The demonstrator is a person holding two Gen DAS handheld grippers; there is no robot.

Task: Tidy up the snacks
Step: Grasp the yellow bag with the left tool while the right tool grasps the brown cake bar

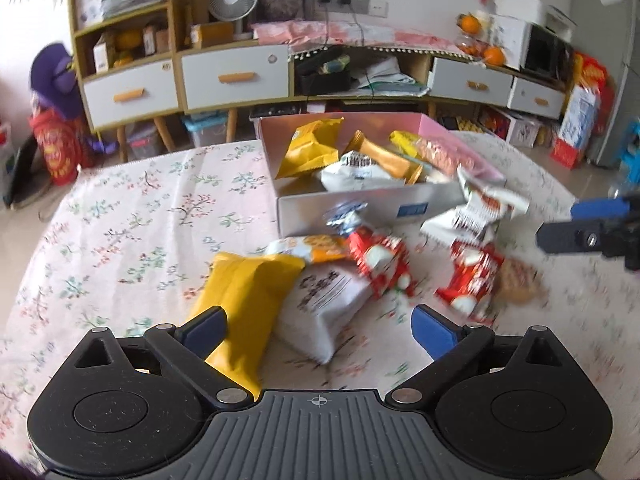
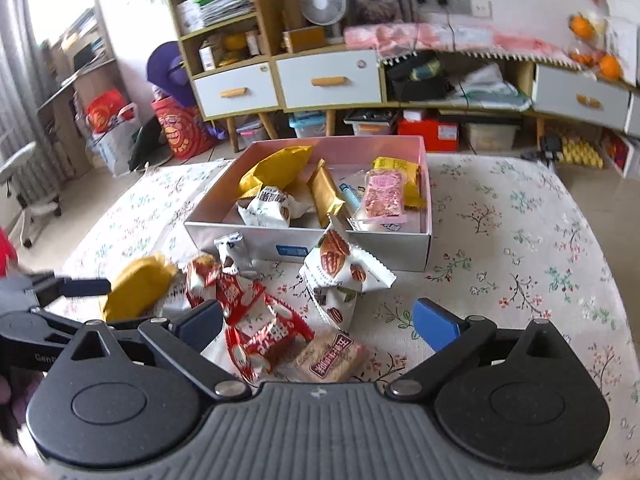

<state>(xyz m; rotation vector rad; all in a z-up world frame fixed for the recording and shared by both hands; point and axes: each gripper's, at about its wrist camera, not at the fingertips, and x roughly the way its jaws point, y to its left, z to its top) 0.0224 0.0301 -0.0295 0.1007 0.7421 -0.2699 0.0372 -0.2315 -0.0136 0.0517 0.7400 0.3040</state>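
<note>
Behind the table a long sideboard (image 2: 328,76) with white drawers and orange handles is seen against a pale wall, with a small fan (image 2: 322,2) and a framed picture on top and open shelves at its left end. Storage tubs and boxes are stowed on the tiled floor beneath it.

Nearer, a table is covered by a floral tablecloth (image 2: 520,248). On it, towards the far edge, an open box (image 2: 360,248) with a white outer wall and pink inside is set, its long axis running across the view; several packets are already lying in it.

On the cloth just in front of the box the remaining snacks are heaped. A yellow packet (image 1: 244,300) is laid with its long axis running from the near side towards the box. A white packet (image 1: 324,304) is touching its right side. Red packets (image 2: 256,320) are bunched together beside these, and a white nut packet (image 2: 340,268) is propped against the box's front wall. A tan biscuit packet (image 2: 330,356) lies nearest.

Both the left gripper (image 1: 316,328) and the right gripper (image 2: 318,322) are held over the heap, jaws wide apart, with nothing gripped.
</note>
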